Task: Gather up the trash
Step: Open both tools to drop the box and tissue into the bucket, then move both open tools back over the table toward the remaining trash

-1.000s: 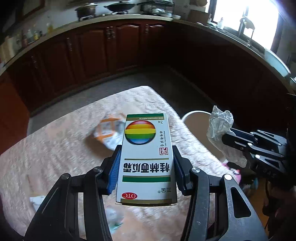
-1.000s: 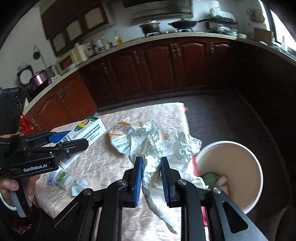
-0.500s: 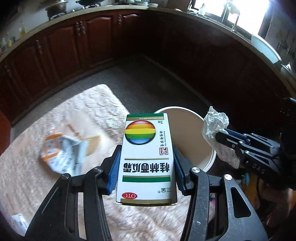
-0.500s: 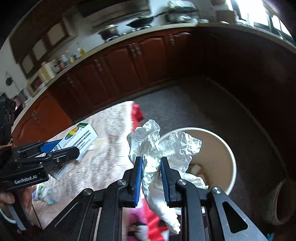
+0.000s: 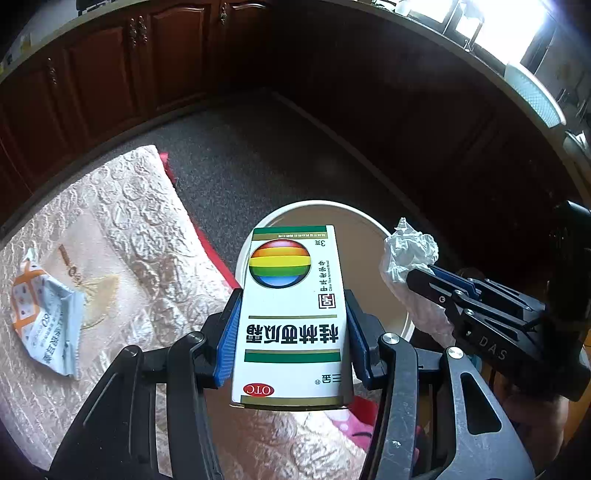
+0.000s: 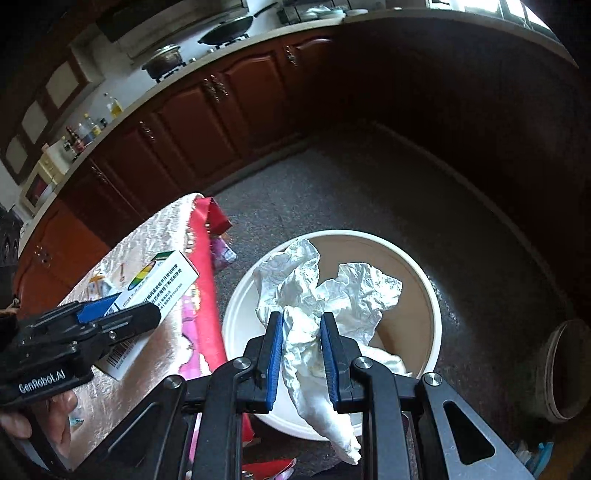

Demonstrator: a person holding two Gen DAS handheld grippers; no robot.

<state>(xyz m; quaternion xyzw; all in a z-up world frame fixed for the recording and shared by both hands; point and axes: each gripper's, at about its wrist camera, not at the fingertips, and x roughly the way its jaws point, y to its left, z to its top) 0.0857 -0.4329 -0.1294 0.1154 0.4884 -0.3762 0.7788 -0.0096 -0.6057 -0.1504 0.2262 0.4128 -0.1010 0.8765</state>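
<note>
while clamped lengthwise, medicine box (image 5: 291, 314) points toward bin (image 5: 373, 236), seemingly overhead

Both grippers: black linkage arms, silver pivot screws, blue finger pads (image 6: 275, 354). Left gripper (image 6: 147, 314) marked "GenRobot.AI"; right gripper (image 5: 421, 273) marked "DAS".

Dark red-brown cabinets (image 6: 192, 125) are running in a curve around the room, from 9 o'clock over 12 to 3 o'clock in both views. A pale countertop (image 6: 258, 37) is capping them. A pot (image 6: 164, 59) and a pan (image 6: 229, 31) are sitting on the stove at 11 o'clock in the right view, and bottles (image 6: 88, 127) are standing at 10 o'clock. Daylight is entering through a window (image 5: 495, 26) at 1 o'clock in the left view. Grey speckled floor (image 5: 266, 162) is filling the centre. A table under a cream embossed cloth (image 5: 140, 229) is occupying 8 o'clock.
</note>
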